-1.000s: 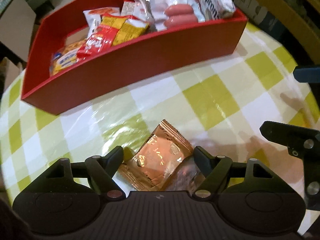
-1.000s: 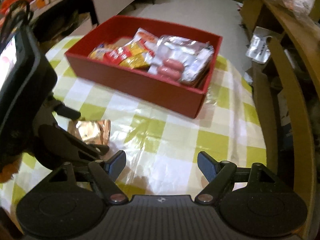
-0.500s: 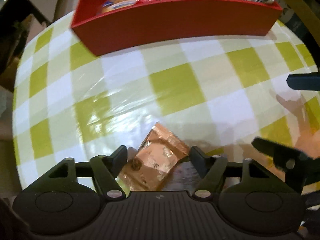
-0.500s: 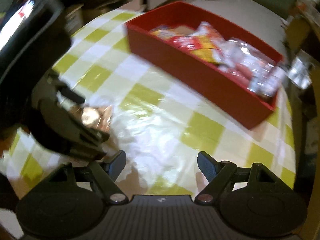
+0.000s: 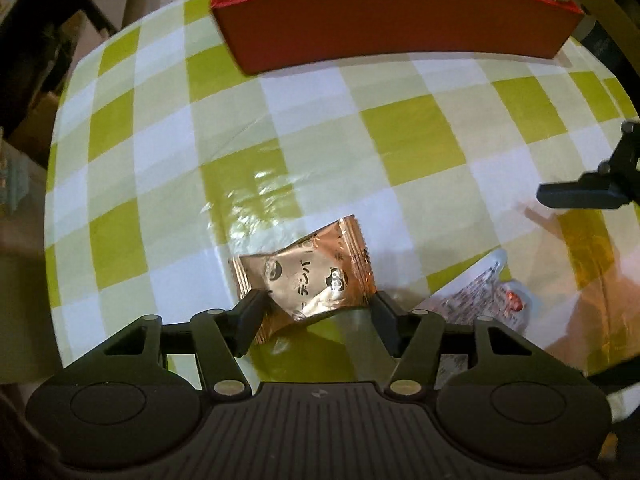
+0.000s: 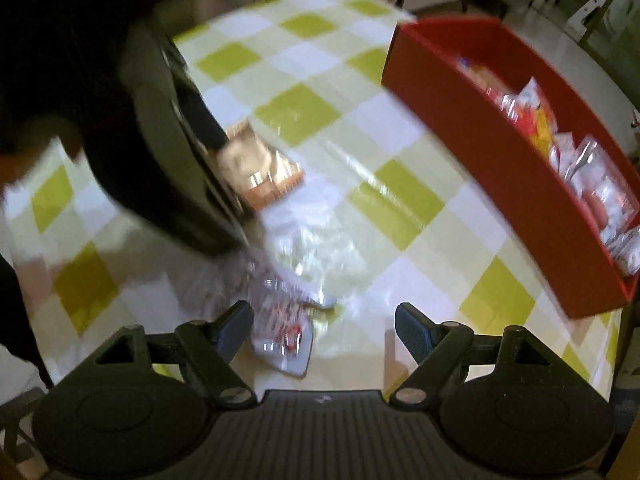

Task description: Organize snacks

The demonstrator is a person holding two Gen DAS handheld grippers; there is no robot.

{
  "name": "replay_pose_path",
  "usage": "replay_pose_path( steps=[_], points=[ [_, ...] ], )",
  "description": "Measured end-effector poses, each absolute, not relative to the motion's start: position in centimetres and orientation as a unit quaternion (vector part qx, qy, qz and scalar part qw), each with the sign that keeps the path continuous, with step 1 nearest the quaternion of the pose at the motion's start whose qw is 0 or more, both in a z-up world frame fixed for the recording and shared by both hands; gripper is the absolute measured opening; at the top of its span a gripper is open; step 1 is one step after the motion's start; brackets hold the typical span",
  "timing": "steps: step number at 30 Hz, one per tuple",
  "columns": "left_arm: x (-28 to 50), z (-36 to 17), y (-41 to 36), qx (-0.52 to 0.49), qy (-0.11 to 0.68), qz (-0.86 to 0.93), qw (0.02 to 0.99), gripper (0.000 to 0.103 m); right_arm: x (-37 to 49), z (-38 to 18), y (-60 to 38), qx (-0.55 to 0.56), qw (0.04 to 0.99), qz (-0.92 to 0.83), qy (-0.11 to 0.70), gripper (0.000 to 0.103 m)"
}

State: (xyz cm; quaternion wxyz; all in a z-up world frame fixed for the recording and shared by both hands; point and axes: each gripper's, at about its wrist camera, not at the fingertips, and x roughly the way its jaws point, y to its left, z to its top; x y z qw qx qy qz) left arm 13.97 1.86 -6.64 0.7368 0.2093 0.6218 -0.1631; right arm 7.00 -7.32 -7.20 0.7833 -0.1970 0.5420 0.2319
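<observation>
A copper foil snack packet (image 5: pixel 308 276) sits between the fingers of my left gripper (image 5: pixel 316 316), which is shut on it just above the checked tablecloth; it also shows blurred in the right wrist view (image 6: pixel 260 168). A clear packet with red print (image 5: pixel 480 296) lies on the cloth to its right, and in the right wrist view (image 6: pixel 284 332) it lies by the left finger of my open, empty right gripper (image 6: pixel 324 328). The red box (image 5: pixel 392 24) holding several snacks stands at the far side, and in the right wrist view (image 6: pixel 500 160) at the right.
The table's left edge (image 5: pixel 60 168) drops to dark clutter and boxes. My right gripper's finger (image 5: pixel 588 192) reaches in at the right of the left wrist view. The left gripper's body (image 6: pixel 160 140) fills the left of the right wrist view.
The left fingers have closed on the copper packet, which has turned and lifted. The left gripper pulled back from the red box. The right gripper swung left and down toward the clear packet.
</observation>
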Motion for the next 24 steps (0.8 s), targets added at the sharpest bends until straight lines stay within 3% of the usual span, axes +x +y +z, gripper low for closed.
replay_pose_path(
  steps=[6, 8, 10, 12, 24],
  points=[
    [15.2, -6.8, 4.9, 0.16, 0.654, -0.146, 0.724, 0.072, 4.6, -6.8, -6.3, -0.146, 0.739, 0.298, 0.587, 0.087],
    [15.5, -6.2, 5.6, 0.145, 0.652, -0.148, 0.729, 0.073, 4.0, -6.3, -6.0, -0.166, 0.74, 0.299, 0.58, 0.087],
    [15.6, -5.4, 6.1, 0.132, 0.642, -0.152, 0.74, 0.082, 4.2, -5.8, -5.7, -0.209, 0.751, 0.284, 0.558, 0.087],
    [15.9, -4.9, 6.7, 0.115, 0.641, -0.15, 0.744, 0.085, 5.1, -5.7, -5.4, -0.244, 0.753, 0.274, 0.547, 0.087],
    [17.1, -5.5, 11.2, -0.051, 0.683, -0.079, 0.724, 0.085, 8.1, -9.2, -1.7, -0.346, 0.679, 0.375, 0.528, 0.092]
  ],
)
